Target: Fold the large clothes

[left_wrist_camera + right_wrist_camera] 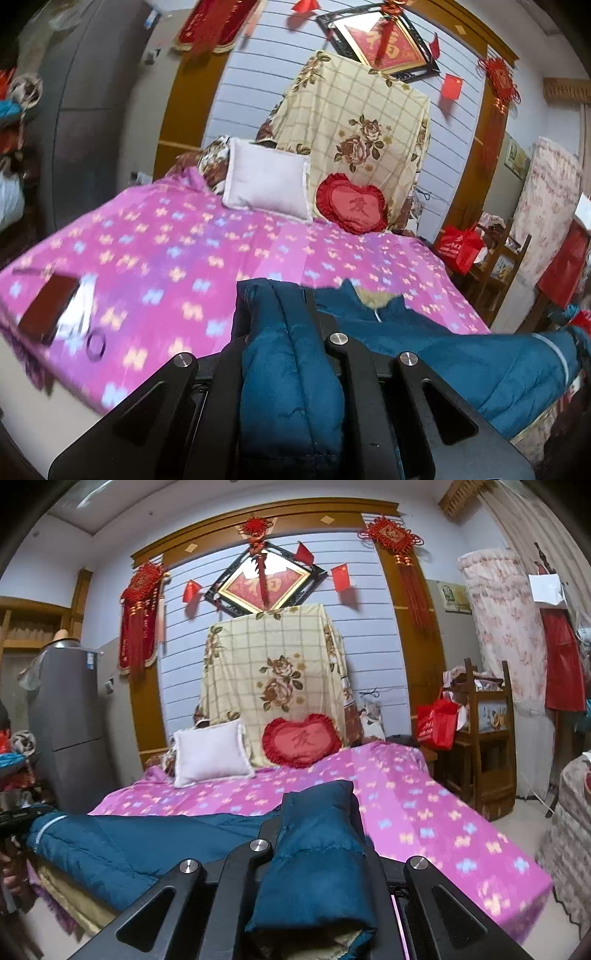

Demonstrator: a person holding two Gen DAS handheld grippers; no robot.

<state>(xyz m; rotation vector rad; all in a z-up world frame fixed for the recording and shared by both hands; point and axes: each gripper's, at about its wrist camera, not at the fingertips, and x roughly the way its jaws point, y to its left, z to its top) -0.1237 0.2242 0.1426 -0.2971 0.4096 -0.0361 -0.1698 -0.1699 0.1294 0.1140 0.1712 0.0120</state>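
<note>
1. Teal quilted jacket (pixel 424 354) is stretched between the two grippers above the near edge of the bed (pixel 155 258). Its long axis runs sideways along that edge, across both views.
2. Left gripper (pixel 280 332): jaws closed tight on a bunched fold of the jacket, which fills the gap between the fingers. From there the fabric runs off to the right of the left wrist view.
3. Right gripper (pixel 317 812): jaws likewise pinched shut on a folded wad of the jacket (pixel 155 834). Pale lining shows at the bottom of the wad, and the fabric runs off to the left of the right wrist view.
4. A light zipper line (pixel 554 350) is visible near each far end of the span. A tan lining patch (pixel 373 297) shows at the jacket's upper edge in the left wrist view.
5. Writing: the framed red diamond plaque (pixel 264 583) on the wall carries a gold "福". The red heart-shaped cushion (pixel 301 740) has one embroidered character, too soft to read for certain. No brand is visible on the jacket.
6. The pink butterfly-print bedspread is mostly bare behind the jacket. A white pillow (pixel 210 753) and the heart cushion sit at the headboard end, against a floral-draped stack (pixel 273 672).
7. A dark phone-like slab (pixel 50 306) and a small ring (pixel 96 345) lie near the bed's left corner in the left wrist view.
8. Edges: a grey fridge (pixel 70 720) stands left of the bed, a wooden rack (pixel 487 738) with a red bag (pixel 437 722) on the right, with a strip of floor between rack and bed.
</note>
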